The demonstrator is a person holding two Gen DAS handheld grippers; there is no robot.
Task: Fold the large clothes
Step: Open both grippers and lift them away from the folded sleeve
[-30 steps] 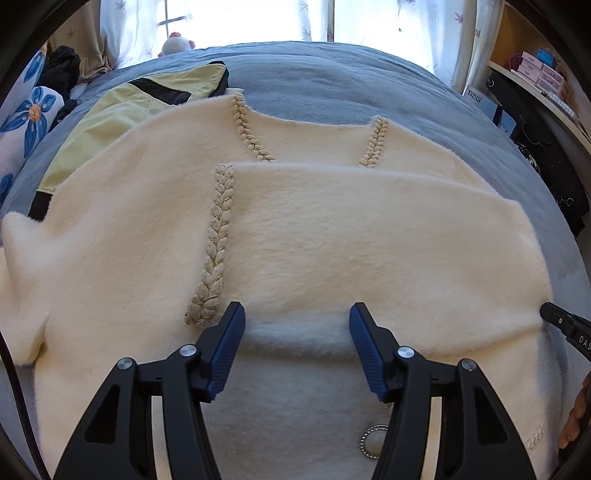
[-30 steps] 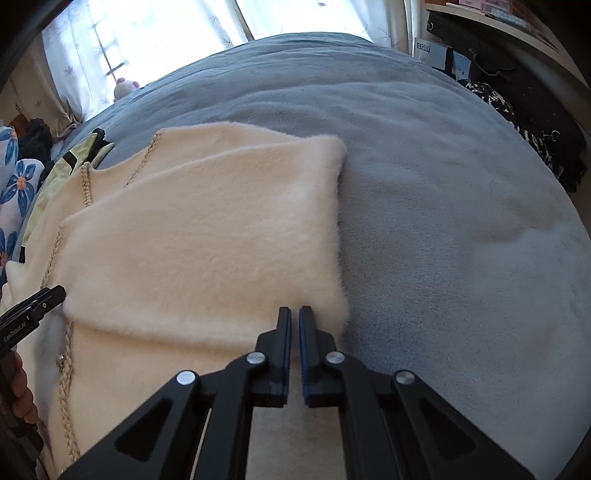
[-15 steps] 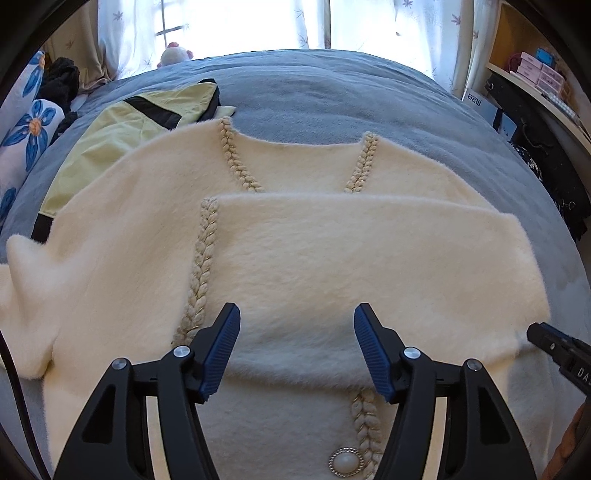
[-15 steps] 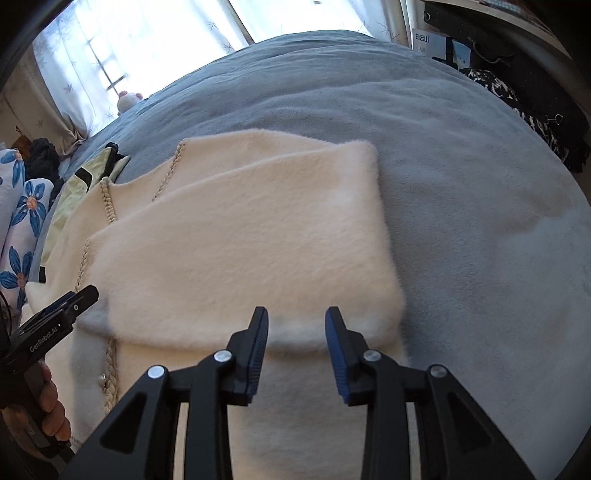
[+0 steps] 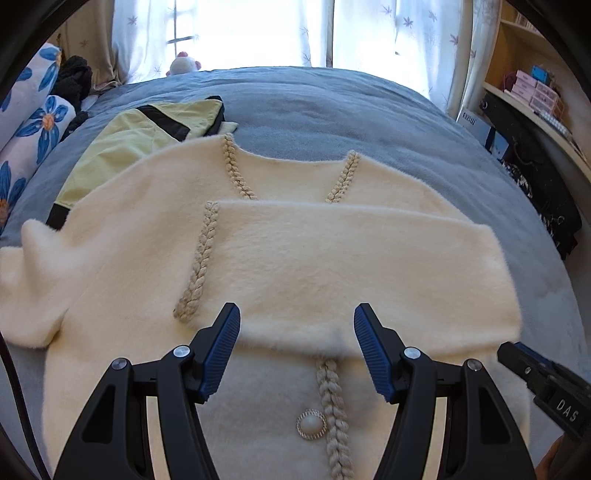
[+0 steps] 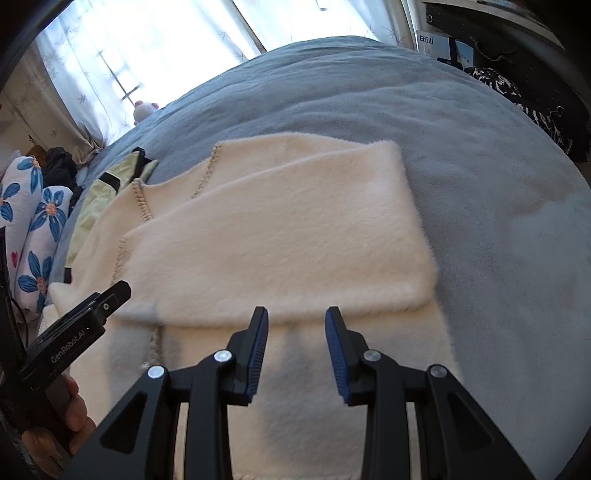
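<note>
My left gripper (image 5: 297, 349) hangs released above the cardigan (image 5: 122, 240), its blue pads (image 5: 221, 350) spread wide with nothing between them, just over the near edge of the folded flap (image 5: 351, 266). My right gripper (image 6: 297, 347) is likewise spread, empty, hovering above that same edge nearer the cardigan's right side. The cardigan, cream and fluffy, lies flat on the grey bed (image 5: 332, 110), front up, neckline pointing away from me toward the window (image 5: 258, 29) and hem toward me, so its long axis runs from me to the far side of the bed. The flap lies across the chest as a wide band, its long axis running left to right, crosswise to the body; it hides the lower part of the V-neck braid (image 5: 236, 166). A braided edge (image 5: 199, 266) runs down the flap's left end. Below the flap, the front braid and a pearl button (image 5: 312, 424) show between my left fingers. The left sleeve (image 5: 26, 288) sticks out to the side, unfolded. A yellow-green garment (image 5: 140, 136) lies beyond the left shoulder, partly under the cardigan. Floral pillows (image 5: 33, 122) sit at the bed's left edge, and a small plush toy (image 5: 183, 66) sits by the window.
</note>
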